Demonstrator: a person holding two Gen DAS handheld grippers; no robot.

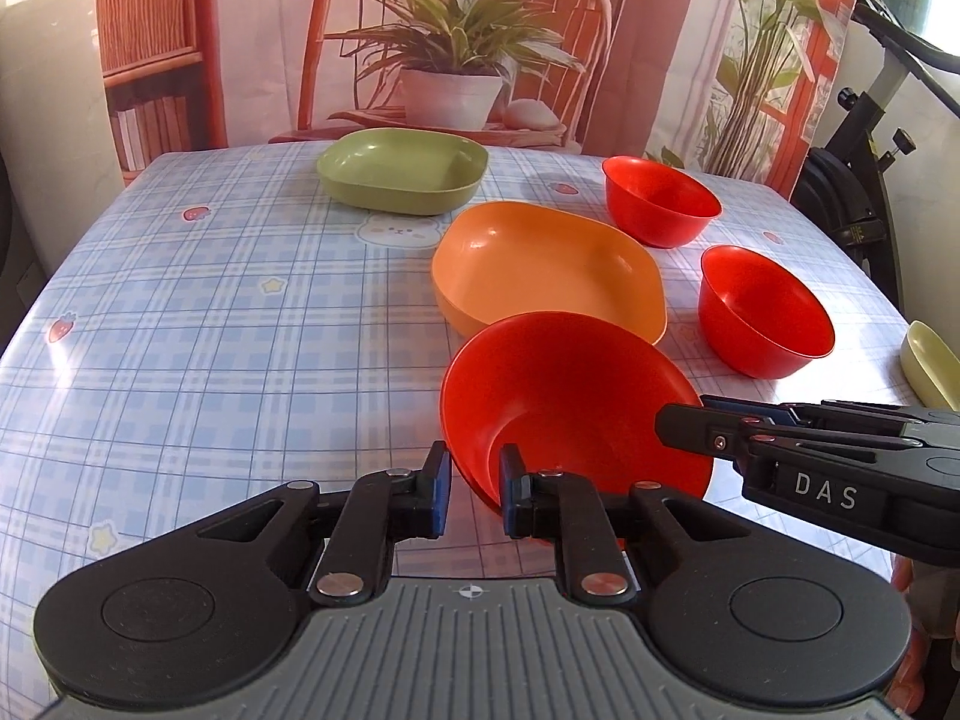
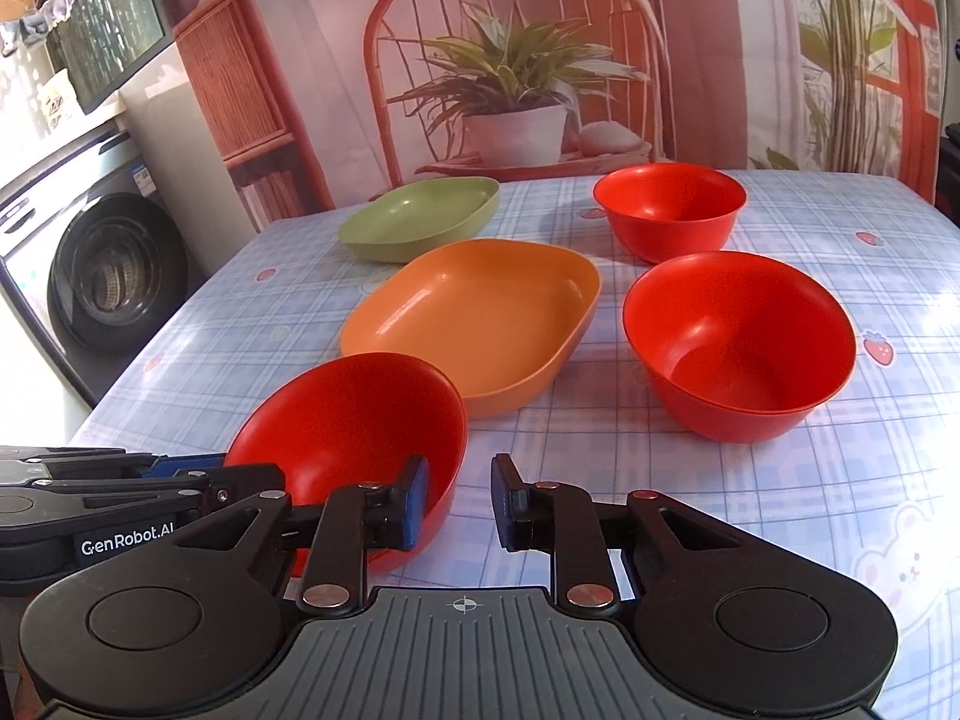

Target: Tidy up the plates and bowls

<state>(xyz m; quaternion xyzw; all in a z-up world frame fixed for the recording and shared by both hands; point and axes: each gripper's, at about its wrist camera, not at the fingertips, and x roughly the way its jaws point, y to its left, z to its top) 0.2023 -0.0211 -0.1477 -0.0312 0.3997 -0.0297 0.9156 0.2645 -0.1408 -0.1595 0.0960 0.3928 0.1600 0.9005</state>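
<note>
A red bowl (image 1: 570, 396) sits nearest me, tilted; it also shows in the right wrist view (image 2: 354, 414). My left gripper (image 1: 474, 489) is open, its jaws straddling the bowl's near rim. My right gripper (image 2: 459, 501) is open with its jaws on either side of the bowl's opposite rim; it also shows in the left wrist view (image 1: 678, 426). Behind the bowl lies an orange plate (image 1: 540, 267) (image 2: 480, 312), then a green plate (image 1: 402, 171) (image 2: 420, 216). Two more red bowls stand to the right: one nearer (image 1: 762, 312) (image 2: 738, 342), one farther (image 1: 660, 201) (image 2: 669, 207).
The table has a blue checked cloth (image 1: 210, 300) (image 2: 780, 510). A pale yellow-green dish (image 1: 930, 366) pokes in at the right edge. A washing machine (image 2: 102, 276) stands left of the table. A printed backdrop hangs behind the far edge.
</note>
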